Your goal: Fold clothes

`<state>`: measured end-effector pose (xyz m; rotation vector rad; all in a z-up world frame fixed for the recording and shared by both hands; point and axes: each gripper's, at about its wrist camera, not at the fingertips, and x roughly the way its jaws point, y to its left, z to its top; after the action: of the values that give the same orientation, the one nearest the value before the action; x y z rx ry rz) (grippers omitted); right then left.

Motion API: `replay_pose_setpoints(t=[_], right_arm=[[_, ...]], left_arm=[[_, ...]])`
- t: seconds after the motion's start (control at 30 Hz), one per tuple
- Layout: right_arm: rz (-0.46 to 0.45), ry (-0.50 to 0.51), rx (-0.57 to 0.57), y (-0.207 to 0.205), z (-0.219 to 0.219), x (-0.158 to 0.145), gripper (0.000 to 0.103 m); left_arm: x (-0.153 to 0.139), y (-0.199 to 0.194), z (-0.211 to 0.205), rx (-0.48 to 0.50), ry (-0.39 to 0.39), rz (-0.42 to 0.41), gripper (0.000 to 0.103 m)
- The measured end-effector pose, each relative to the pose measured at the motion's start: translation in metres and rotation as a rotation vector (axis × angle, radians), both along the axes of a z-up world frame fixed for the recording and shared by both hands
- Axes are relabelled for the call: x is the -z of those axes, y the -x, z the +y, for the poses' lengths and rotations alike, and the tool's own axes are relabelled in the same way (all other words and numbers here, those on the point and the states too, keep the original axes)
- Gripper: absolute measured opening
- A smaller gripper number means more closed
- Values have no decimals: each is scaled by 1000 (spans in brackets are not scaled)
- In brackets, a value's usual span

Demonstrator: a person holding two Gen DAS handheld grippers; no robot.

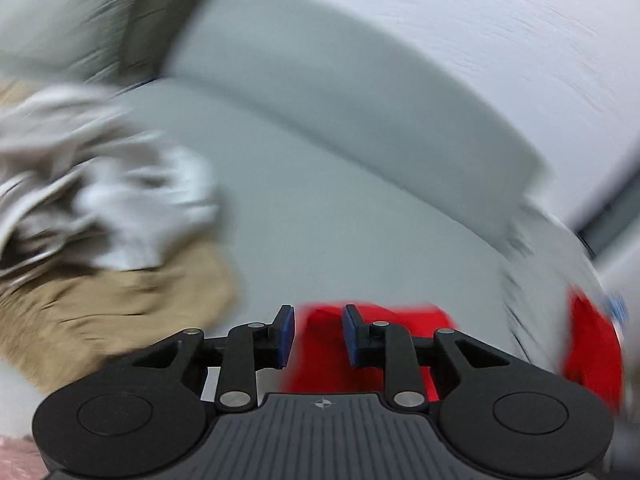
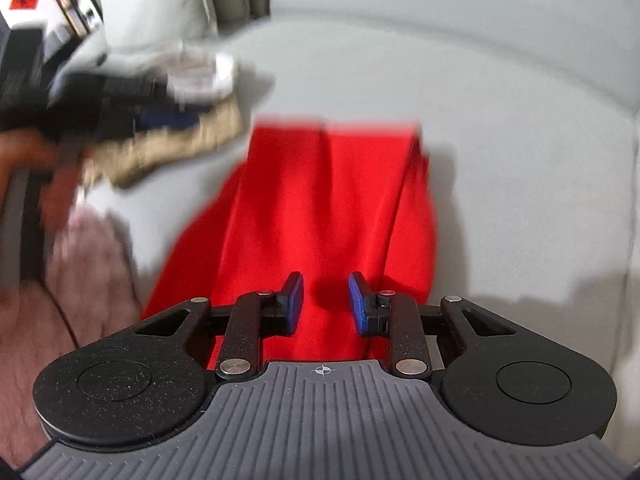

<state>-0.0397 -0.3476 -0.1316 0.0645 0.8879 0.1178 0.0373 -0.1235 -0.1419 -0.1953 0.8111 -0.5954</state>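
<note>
The red garment (image 2: pixel 328 208) lies on the seat of the pale grey sofa (image 2: pixel 500 140), spread lengthwise from the front edge toward the backrest, with a long crease running down its right part. Its far hem sits about midway across the seat, and its near end hangs toward the front edge.

The right gripper (image 2: pixel 326 304) hovers over the near end of the red garment, its 2 blue-padded fingers apart with nothing between them. Whether the pads touch the fabric cannot be told.

The left gripper (image 1: pixel 319 334) points across the seat toward the backrest, jaws likewise apart and empty, with the red garment (image 1: pixel 372 344) showing just beyond and under its fingertips. This view is heavily blurred.

Toward the left end of the seat, a tan garment (image 2: pixel 188 144) lies flat, and a crumpled white-and-grey garment (image 2: pixel 200 76) is heaped on it. From the left wrist the same 2 pieces, tan (image 1: pixel 120 304) and white (image 1: pixel 112 200), sit near the left gripper. A pink fluffy cloth (image 2: pixel 88 264) lies at the seat's near left corner. A pale cushion (image 2: pixel 160 0) stands against the backrest.
</note>
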Motion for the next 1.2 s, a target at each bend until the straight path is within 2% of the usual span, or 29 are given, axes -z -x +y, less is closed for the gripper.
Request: replay_pose_setpoints(t=[0.07, 0.13, 0.2, 0.23, 0.27, 0.33, 0.4, 0.43, 0.5, 0.53, 0.57, 0.67, 0.7, 0.77, 0.83, 0.9, 1.0, 1.03, 1.07, 1.1, 1.13, 1.2], right_arm=[[-40, 49, 8, -8, -2, -5, 3], [-92, 115, 3, -23, -3, -5, 3], [-143, 98, -33, -41, -1, 1, 3], [-158, 107, -46, -47, 2, 5, 4], [-164, 128, -60, -55, 7, 13, 9], [-111, 177, -68, -68, 11, 31, 11], [-56, 221, -70, -77, 12, 47, 10], [-56, 219, -58, -73, 10, 51, 9], [-38, 155, 40, -62, -5, 38, 21], [-38, 117, 64, -58, -13, 33, 27], [-44, 67, 94, -54, -24, 25, 27], [-54, -15, 172, -62, -43, 12, 31], [-40, -80, 214, -70, -51, 12, 34], [-15, -194, 285, -85, -67, 11, 45], [35, -290, 339, -100, -79, 18, 45], [104, -374, 373, -119, -83, 31, 45], [182, -455, 397, -132, -86, 48, 38], [206, -480, 401, -136, -87, 54, 29], [208, -489, 403, -136, -87, 57, 22], [203, -489, 405, -136, -85, 59, 18], [195, -480, 403, -136, -83, 60, 9], [162, -401, 385, -132, -75, 56, 5]], left_arm=[[1, 18, -27, 95, -49, -80, 22], [8, 23, -45, 111, -66, -135, 18], [21, 16, -52, 76, -120, -125, 18], [28, 11, -54, 54, -151, -113, 14], [36, 6, -56, 33, -183, -101, 5], [50, -3, -56, -9, -234, -46, 8], [47, -3, -40, -68, -238, 12, 7], [43, -2, -31, -100, -237, 34, 7], [34, 2, -9, -151, -155, 69, 8], [32, 0, -1, -174, -121, 79, 13], [31, -5, 2, -189, -101, 88, 22], [26, -20, -1, -204, -65, 115, 39], [24, -28, -7, -200, -51, 130, 42], [27, -49, -21, -193, -39, 175, 42], [40, -75, -35, -191, -55, 242, 42], [47, -82, -36, -202, -59, 291, 40], [54, -87, -35, -216, -45, 339, 35], [55, -88, -35, -220, -35, 348, 29], [56, -90, -35, -212, -18, 348, 12], [57, -91, -36, -199, -5, 346, 1], [58, -91, -37, -187, 4, 347, 1], [51, -82, -44, -171, -51, 257, 1]])
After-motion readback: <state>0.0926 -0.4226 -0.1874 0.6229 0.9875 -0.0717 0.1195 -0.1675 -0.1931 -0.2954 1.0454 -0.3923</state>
